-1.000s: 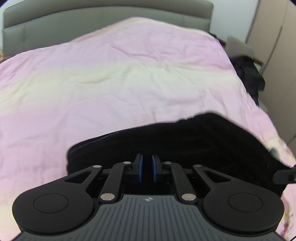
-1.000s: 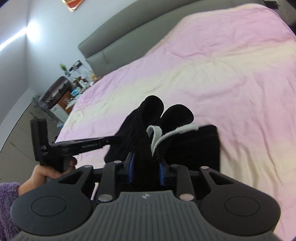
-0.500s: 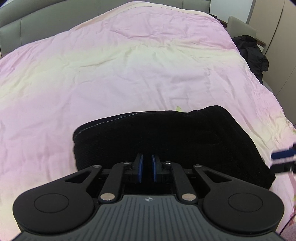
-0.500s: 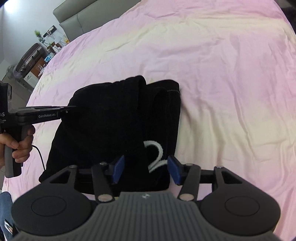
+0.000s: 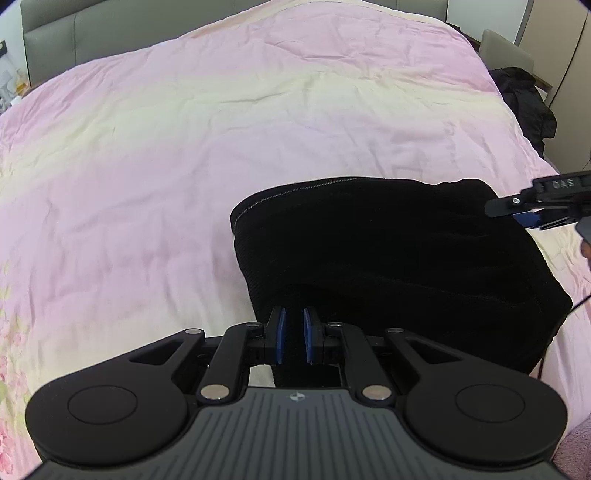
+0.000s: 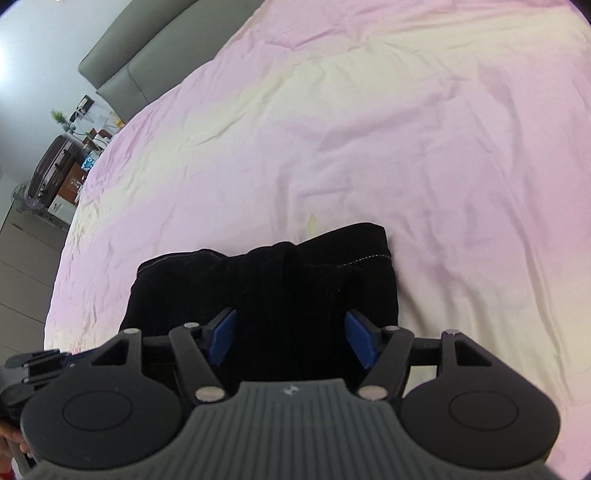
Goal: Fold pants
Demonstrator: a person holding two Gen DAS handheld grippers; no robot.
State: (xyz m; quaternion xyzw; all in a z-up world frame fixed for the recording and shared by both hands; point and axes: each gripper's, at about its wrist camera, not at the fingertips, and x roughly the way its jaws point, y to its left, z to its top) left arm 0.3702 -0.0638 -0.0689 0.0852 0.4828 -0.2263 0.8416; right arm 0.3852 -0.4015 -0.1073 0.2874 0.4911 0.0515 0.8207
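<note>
Left gripper (image 5: pixel 293 334) angled down, clenched on the black pants' (image 5: pixel 399 266) near edge, it seems – right gripper (image 6: pixel 291 338) also tilted downward, jaws opening, pads clear of the cloth between them

Black pants (image 5: pixel 399 251) lie folded in a compact bundle on pink bedding (image 5: pixel 221 129).

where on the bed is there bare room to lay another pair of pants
Bare quilt runs from the folded black pants up to the grey headboard, and along their stitched edge. It is crowded only at the near edge, where the pants and both grippers sit.
</note>
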